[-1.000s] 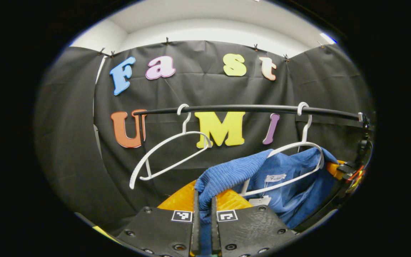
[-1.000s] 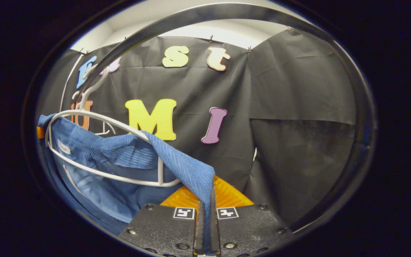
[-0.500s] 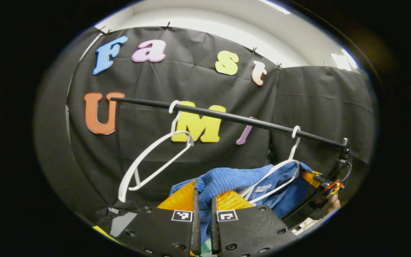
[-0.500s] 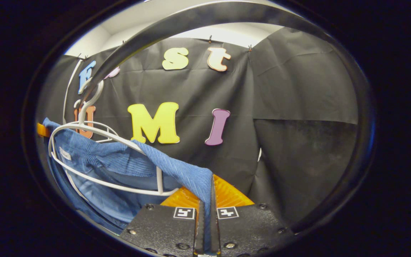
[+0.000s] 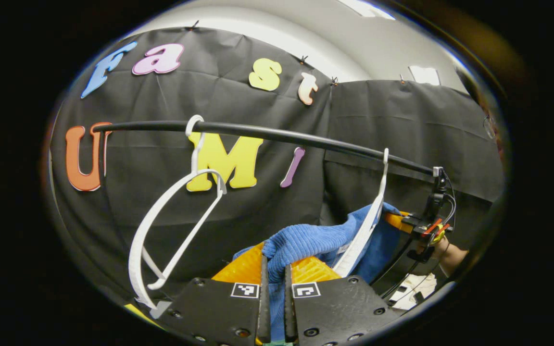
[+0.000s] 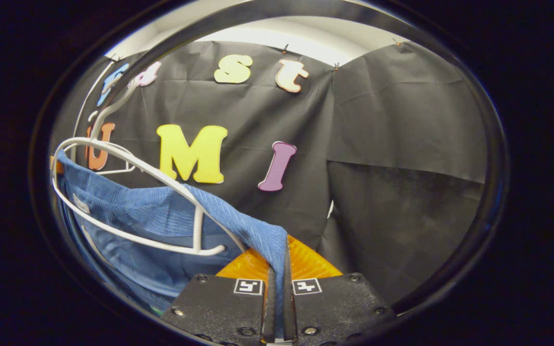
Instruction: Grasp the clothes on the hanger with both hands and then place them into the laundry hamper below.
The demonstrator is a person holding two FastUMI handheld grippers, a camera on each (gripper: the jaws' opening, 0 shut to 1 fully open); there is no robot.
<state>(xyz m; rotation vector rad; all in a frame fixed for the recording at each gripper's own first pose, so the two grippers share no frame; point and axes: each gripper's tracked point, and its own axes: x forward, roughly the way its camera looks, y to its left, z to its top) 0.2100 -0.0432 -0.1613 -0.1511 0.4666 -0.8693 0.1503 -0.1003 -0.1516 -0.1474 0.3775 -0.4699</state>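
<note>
Blue garment (image 5: pixel 315 240) still half on white hanger (image 5: pixel 363 230), rail (image 5: pixel 277 135) above. L tongs (image 5: pixel 277 283) clamped on one shoulder, R tongs (image 6: pixel 277 283) on other. L swings round vs 1 s ago, hanger now edge-on; cloth peeling off. Hamper drop next.

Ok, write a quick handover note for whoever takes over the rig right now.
Left gripper: shut on one side of the blue shirt.
Right gripper: shut on the shirt's other side.
The shirt is partly on its white hanger, which hangs on the black rail. An empty hanger hangs beside it.
Done: both grasps.
Left: pull the shirt off the hanger and lower it into the hamper.
</note>
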